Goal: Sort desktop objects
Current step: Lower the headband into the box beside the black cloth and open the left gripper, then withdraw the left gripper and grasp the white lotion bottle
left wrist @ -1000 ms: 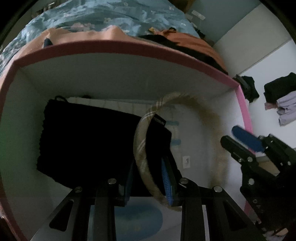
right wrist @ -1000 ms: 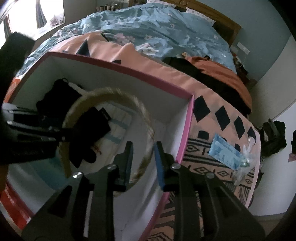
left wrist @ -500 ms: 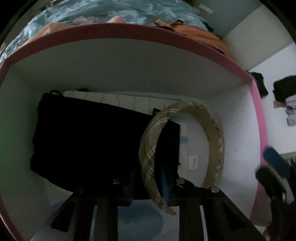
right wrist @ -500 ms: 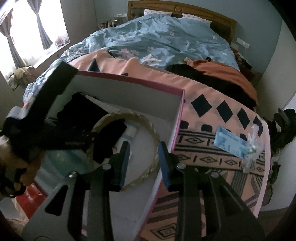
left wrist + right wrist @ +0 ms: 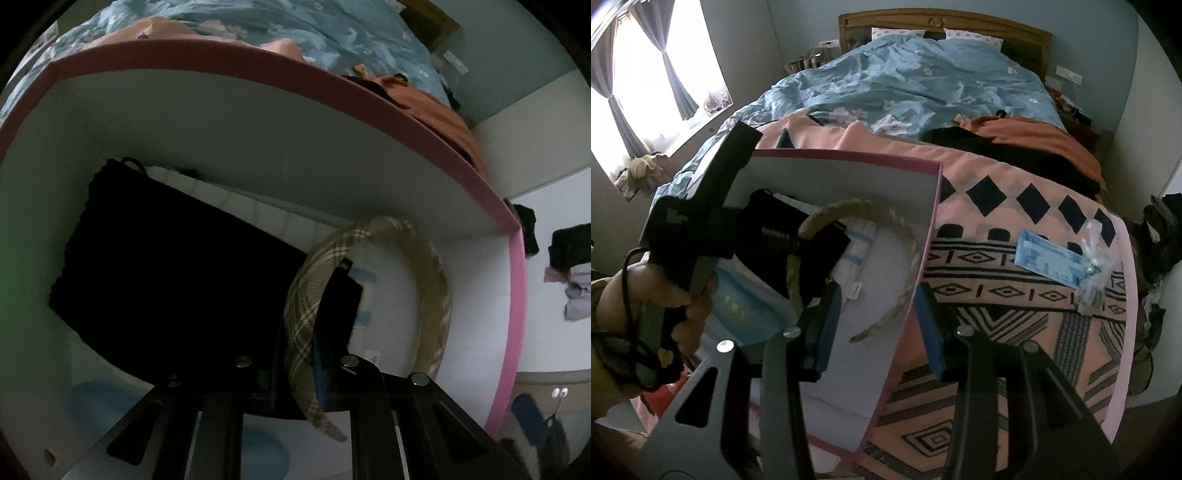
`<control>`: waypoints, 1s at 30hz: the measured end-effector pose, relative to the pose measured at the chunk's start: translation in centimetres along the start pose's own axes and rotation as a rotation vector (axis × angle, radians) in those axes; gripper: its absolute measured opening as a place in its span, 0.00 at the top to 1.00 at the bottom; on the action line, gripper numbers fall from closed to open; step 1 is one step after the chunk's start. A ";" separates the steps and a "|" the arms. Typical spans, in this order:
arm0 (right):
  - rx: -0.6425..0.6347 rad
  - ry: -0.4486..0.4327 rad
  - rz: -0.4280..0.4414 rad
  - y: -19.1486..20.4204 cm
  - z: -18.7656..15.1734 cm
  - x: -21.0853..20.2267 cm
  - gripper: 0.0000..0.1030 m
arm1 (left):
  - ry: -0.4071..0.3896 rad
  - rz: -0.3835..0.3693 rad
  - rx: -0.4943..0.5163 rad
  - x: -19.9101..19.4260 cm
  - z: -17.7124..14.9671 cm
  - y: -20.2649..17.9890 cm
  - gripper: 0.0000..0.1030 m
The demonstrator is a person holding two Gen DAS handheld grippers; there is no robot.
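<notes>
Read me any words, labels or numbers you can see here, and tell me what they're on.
None can be read.
Black pouch: pale lettering, blurred.
Blue packet on the patterned cloth: print too small.
Small white tag in the box: marks illegible.
Blue lid: faint gold marks, unreadable.

Bed [image 5: 923, 85], blue floral duvet. Near end: pink patterned cloth [image 5: 1015, 295] carries pink-rimmed box [image 5: 932, 206] left, blue packet [image 5: 1047, 260] right. Orange garment [image 5: 1034, 136] far right.
</notes>
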State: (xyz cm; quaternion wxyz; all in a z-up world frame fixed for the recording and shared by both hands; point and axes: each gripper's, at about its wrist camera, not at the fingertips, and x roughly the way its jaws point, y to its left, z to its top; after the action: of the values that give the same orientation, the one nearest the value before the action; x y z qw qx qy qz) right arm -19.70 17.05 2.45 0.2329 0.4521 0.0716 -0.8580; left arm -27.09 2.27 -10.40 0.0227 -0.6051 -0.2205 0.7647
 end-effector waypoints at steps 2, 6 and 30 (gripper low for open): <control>0.005 0.004 0.004 -0.1 -0.3 0.0 0.58 | 0.006 0.018 0.022 0.3 0.0 -0.5 0.87; 0.006 0.004 0.020 -0.1 -0.8 -0.3 0.58 | 0.005 0.013 0.052 0.2 -0.1 -1.0 0.75; 0.192 0.169 0.295 -0.1 -12.1 -2.5 0.52 | -0.066 -0.155 0.474 -11.0 -18.5 1.2 0.31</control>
State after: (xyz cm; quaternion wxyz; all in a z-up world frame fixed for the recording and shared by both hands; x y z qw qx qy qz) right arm -9.51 21.98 -2.53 0.3051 0.5483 -0.0584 -0.7764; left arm -6.53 3.58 -3.90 0.2153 -0.5389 -0.0814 0.8103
